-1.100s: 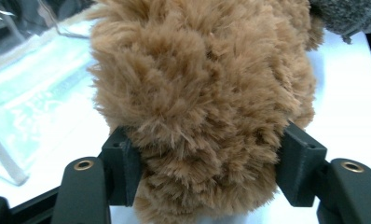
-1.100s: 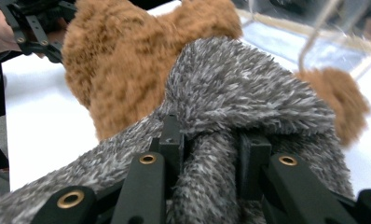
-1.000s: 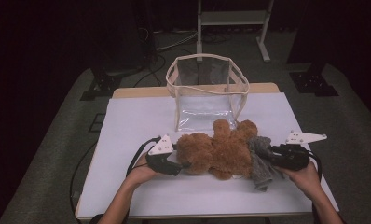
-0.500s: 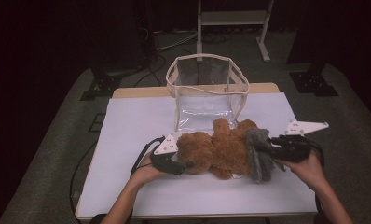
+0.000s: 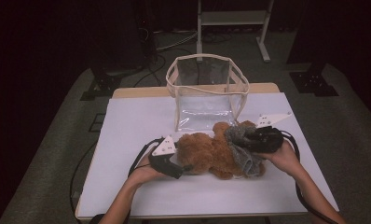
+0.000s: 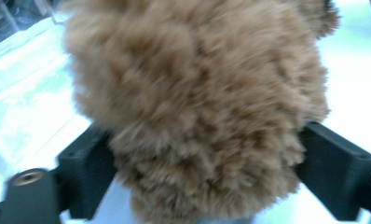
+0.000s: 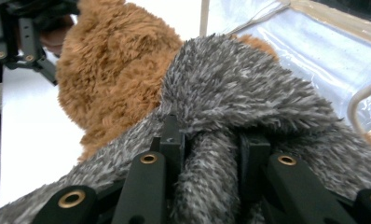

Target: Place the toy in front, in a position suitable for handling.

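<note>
- Dark flooring, cables and a stand's legs surround a white-covered worktop (image 5: pixel 127 135) in the high view. A clear plastic bag (image 5: pixel 206 93) stands open near the far edge at the middle. Just in front of it, toward the near right of centre, lies a brown teddy bear (image 5: pixel 207 154) with a grey furry cloth (image 5: pixel 242 147) draped over its right end.
- Same view: the left gripper (image 5: pixel 186 167) sits against the bear's left end, the right gripper (image 5: pixel 246 142) on the cloth.
- Left gripper view: the fingers (image 6: pixel 335 175) stand wide on either side of brown fur; they have just been opening, and the bear is between them, with no clear squeeze on it.
- Right gripper view: the fingers (image 7: pixel 172 140) are clenched on a fold of the grey cloth, the bear and bag beyond.
- By my reading, the step in hand is pulling the cloth off or along the bear while the left side lets go. Next, the right hand would need to keep its pinch and draw the cloth clear, with the bear steadied so it does not drag toward the bag.
</note>
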Motion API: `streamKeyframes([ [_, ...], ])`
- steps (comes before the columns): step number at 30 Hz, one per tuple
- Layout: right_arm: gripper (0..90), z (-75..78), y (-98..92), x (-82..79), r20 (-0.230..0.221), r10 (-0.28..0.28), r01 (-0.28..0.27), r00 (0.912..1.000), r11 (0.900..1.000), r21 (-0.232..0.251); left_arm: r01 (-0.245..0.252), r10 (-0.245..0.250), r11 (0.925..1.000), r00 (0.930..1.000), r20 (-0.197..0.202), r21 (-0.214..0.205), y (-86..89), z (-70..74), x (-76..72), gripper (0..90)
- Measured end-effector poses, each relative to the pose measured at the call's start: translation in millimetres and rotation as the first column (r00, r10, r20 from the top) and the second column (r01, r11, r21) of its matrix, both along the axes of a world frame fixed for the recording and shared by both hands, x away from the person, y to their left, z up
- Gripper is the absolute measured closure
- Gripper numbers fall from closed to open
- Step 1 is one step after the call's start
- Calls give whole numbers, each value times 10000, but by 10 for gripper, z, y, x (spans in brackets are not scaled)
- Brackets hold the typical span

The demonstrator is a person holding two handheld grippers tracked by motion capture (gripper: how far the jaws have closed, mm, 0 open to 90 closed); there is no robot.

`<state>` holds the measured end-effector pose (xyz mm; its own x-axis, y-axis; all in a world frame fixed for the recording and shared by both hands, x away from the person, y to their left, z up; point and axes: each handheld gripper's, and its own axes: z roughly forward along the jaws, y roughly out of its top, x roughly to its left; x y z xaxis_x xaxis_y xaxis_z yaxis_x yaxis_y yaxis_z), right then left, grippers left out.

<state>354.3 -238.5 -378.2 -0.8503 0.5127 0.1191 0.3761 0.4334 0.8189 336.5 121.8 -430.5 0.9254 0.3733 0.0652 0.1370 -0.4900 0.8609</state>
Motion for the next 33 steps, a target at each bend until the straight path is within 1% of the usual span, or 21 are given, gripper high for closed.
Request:
streamKeyframes([
  [2, 684, -13, -24, -44, -47, 97, -97, 9999, 9999, 48, -12, 13, 10000, 9997, -229, 45, 9, -52, 20, 38],
  [3, 685, -20, -37, -52, -57, 123, -122, 9999, 9999, 73, 88, -83, 9999, 9992, -388, 119, 2, -84, 25, 32],
  [7, 686, -53, -88, -76, -141, 110, -107, 9998, 9997, 238, 389, -369, 9987, 9974, -627, 319, -69, -130, 49, 25],
  [8, 687, -58, -95, -79, -187, 121, -116, 9998, 9996, 272, 434, -405, 9984, 9960, -791, 358, -98, -147, 68, 25],
  [9, 687, -65, -105, -85, -228, 116, -109, 9997, 9994, 330, 433, -407, 9987, 9954, -863, 280, -115, -158, 79, 25],
  [10, 687, -69, -108, -90, -238, 102, -93, 9997, 9993, 356, 477, -463, 9988, 9951, -877, 148, -125, -168, 98, 32],
  [12, 687, -74, -116, -105, -233, 56, -47, 9997, 9993, 378, 515, -509, 9987, 9943, -937, 42, -126, -169, 111, 114],
  [14, 687, -77, -123, -114, -249, 26, -14, 9997, 9989, 459, 499, -541, 9972, 9956, -764, -559, -88, -116, 113, 207],
  [17, 686, -72, -132, -118, -282, 98, -79, 9996, 9977, 667, 489, -511, 9956, 9984, -255, -803, -74, 19, 69, 277],
  [20, 688, -45, -106, -117, -229, 309, -291, 9993, 9966, 767, 561, -544, 9959, 9982, 259, -707, -95, 180, 9, 303],
  [21, 688, -30, -92, -118, -170, 384, -370, 9991, 9966, 741, 603, -577, 9955, 9977, 362, -737, -96, 230, -6, 309],
  [22, 688, -30, -92, -118, -170, 384, -370, 9991, 9966, 741, 603, -577, 9955, 9977, 362, -737, -96, 230, -6, 317],
  [23, 689, -16, -74, -123, -131, 464, -453, 9988, 9961, 753, 631, -602, 9951, 9974, 398, -765, -94, 301, -25, 317],
  [24, 689, 3, -48, -127, -110, 601, -587, 9981, 9935, 972, 676, -639, 9947, 9967, 495, -774, -91, 337, -31, 328],
  [25, 690, 37, -4, -133, -56, 796, -785, 9968, 9905, 1130, 732, -683, 9944, 9956, 647, -767, -85, 425, -44, 334],
  [26, 690, 37, -4, -133, -56, 796, -785, 9968, 9905, 1130, 732, -683, 9944, 9956, 647, -767, -85, 425, -44, 337],
  [27, 690, 89, 61, -142, 47, 1010, -1006, 9949, 9852, 1388, 807, -738, 9937, 9934, 874, -776, -85, 549, -65, 340],
  [28, 690, 89, 61, -142, 47, 1010, -1006, 9949, 9852, 1388, 807, -738, 9937, 9934, 874, -776, -85, 549, -65, 342],
  [29, 690, 143, 136, -146, 190, 1240, -1254, 9921, 9787, 1628, 831, -755, 9938, 9920, 1014, -733, -82, 613, -75, 346],
  [31, 691, 188, 186, -138, 300, 1261, -1294, 9916, 9766, 1720, 769, -708, 9963, 9882, 1356, -397, -45, 806, -85, 350],
  [33, 691, 228, 231, -117, 366, 1310, -1357, 9907, 9707, 1984, 745, -685, 9966, 9859, 1525, -343, -19, 911, -93, 355],
])
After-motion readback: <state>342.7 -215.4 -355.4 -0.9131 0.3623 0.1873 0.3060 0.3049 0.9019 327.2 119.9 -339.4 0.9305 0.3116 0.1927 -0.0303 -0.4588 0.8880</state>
